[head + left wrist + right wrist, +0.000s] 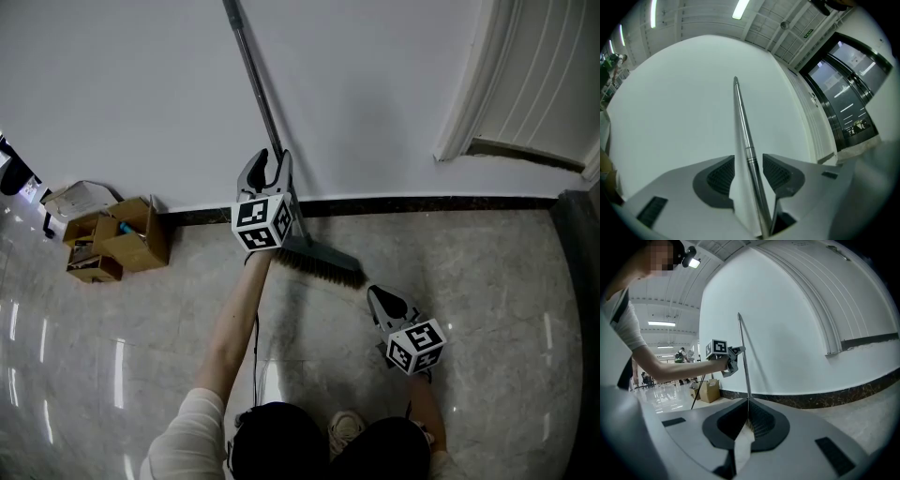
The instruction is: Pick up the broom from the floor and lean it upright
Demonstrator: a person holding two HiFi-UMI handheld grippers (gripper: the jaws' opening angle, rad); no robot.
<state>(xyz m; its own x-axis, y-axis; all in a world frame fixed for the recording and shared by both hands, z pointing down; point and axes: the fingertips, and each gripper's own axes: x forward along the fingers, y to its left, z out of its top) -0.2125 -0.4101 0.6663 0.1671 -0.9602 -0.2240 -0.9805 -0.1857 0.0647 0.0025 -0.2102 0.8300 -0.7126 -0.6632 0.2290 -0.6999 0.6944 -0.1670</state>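
The broom stands upright, its metal handle (258,84) leaning on the white wall and its bristle head (319,265) on the floor by the baseboard. My left gripper (270,169) is raised around the lower handle. In the left gripper view the handle (743,126) runs up between the jaws of my left gripper (748,159), which stand apart with a gap on either side. My right gripper (380,298) hangs low, just right of the bristles, shut with nothing in it. The right gripper view shows its tips (748,403) meeting, with the handle (743,357) beyond.
Cardboard boxes (117,239) sit against the wall at the left. A white door frame (487,84) stands at the right, and a dark baseboard (422,204) runs along the wall. The person's shoe (344,429) is on the glossy floor below.
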